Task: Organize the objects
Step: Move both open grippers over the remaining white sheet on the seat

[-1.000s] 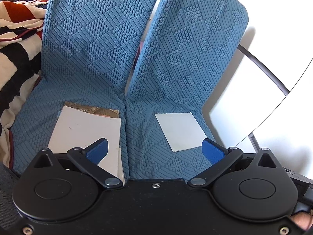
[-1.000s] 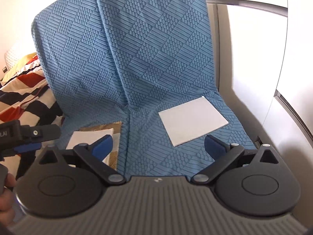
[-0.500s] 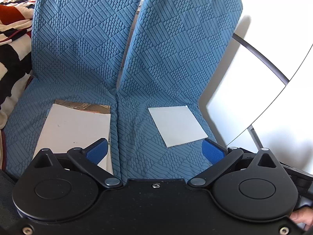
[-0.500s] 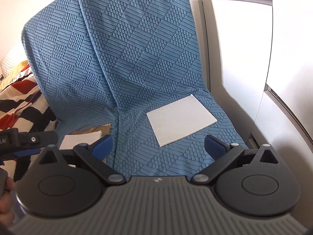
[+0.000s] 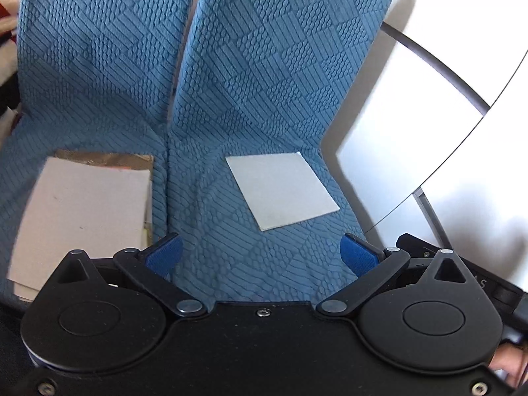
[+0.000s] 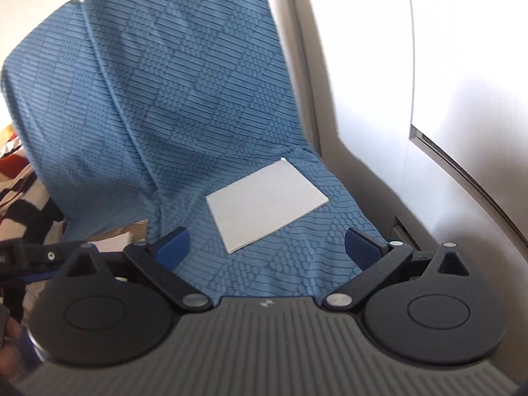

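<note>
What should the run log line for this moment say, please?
left gripper: open, empty | right gripper: open, empty | white sheet: flat on right blue seat | stacked cards: left seat

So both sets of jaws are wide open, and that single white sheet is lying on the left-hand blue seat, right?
Not quite. Both the left gripper and right gripper are open, but the single white sheet lies on the right-hand blue seat. The left wrist view shows it; the left-hand seat holds a stack of boards.
</note>
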The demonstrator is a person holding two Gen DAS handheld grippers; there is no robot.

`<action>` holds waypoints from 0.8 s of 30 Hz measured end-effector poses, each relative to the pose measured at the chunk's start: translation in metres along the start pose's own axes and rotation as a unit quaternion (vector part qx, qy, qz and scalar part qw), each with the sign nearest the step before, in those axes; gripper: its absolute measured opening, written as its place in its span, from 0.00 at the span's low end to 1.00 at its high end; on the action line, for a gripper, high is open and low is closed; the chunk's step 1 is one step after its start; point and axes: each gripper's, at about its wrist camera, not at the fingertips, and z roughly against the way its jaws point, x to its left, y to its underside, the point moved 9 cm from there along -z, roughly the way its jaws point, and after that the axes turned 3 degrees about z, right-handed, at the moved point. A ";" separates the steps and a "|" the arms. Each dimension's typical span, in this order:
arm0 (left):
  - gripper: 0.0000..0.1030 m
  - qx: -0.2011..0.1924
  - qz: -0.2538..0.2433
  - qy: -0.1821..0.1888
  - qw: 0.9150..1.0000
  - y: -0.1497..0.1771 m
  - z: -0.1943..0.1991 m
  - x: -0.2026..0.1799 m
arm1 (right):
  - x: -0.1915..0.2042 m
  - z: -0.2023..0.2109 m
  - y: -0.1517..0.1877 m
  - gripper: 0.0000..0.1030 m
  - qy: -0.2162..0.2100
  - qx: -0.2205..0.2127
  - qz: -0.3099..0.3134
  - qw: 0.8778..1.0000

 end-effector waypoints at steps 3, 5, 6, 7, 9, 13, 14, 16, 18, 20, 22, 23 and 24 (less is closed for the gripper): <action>0.99 0.014 0.019 0.017 1.000 0.005 -0.017 0.000 | -0.012 -0.010 0.004 0.99 0.012 -0.008 -0.016 1.000; 0.98 0.027 0.032 0.025 0.999 0.009 -0.029 0.000 | -0.016 -0.016 0.008 0.98 0.013 -0.010 -0.021 1.000; 0.98 0.032 0.039 0.028 0.998 0.012 -0.035 0.000 | -0.019 -0.020 0.010 0.97 0.013 -0.009 -0.028 0.999; 0.97 0.037 0.046 0.032 0.998 0.013 -0.040 0.000 | -0.022 -0.023 0.013 0.95 0.013 -0.008 -0.037 0.999; 0.96 0.046 0.054 0.036 0.997 0.015 -0.051 0.000 | -0.025 -0.029 0.016 0.94 0.012 -0.007 -0.047 0.999; 0.89 0.057 0.065 0.038 0.996 0.014 -0.072 -0.001 | -0.030 -0.040 0.017 0.82 0.014 -0.007 -0.051 0.999; 0.86 0.061 0.065 0.038 0.995 0.013 -0.078 -0.001 | -0.032 -0.044 0.017 0.77 0.016 -0.005 -0.053 0.998; 0.81 0.067 0.064 0.039 0.995 0.011 -0.089 -0.003 | -0.038 -0.055 0.018 0.74 0.021 0.002 -0.059 0.998; 0.77 0.073 0.066 0.040 0.994 0.009 -0.101 -0.003 | -0.045 -0.065 0.017 0.74 0.021 0.007 -0.073 0.997; 0.71 0.080 0.075 0.047 0.993 0.007 -0.113 -0.003 | -0.053 -0.078 0.016 0.74 0.019 0.011 -0.088 0.996; 0.70 0.087 0.084 0.048 0.991 0.006 -0.127 -0.002 | -0.061 -0.091 0.014 0.74 0.017 0.016 -0.100 0.995; 0.67 0.090 0.085 0.046 0.991 0.005 -0.134 -0.002 | -0.064 -0.098 0.013 0.73 0.015 0.018 -0.107 0.994; 0.67 0.094 0.084 0.045 0.991 0.005 -0.141 -0.002 | -0.067 -0.106 0.012 0.73 0.010 0.019 -0.113 0.993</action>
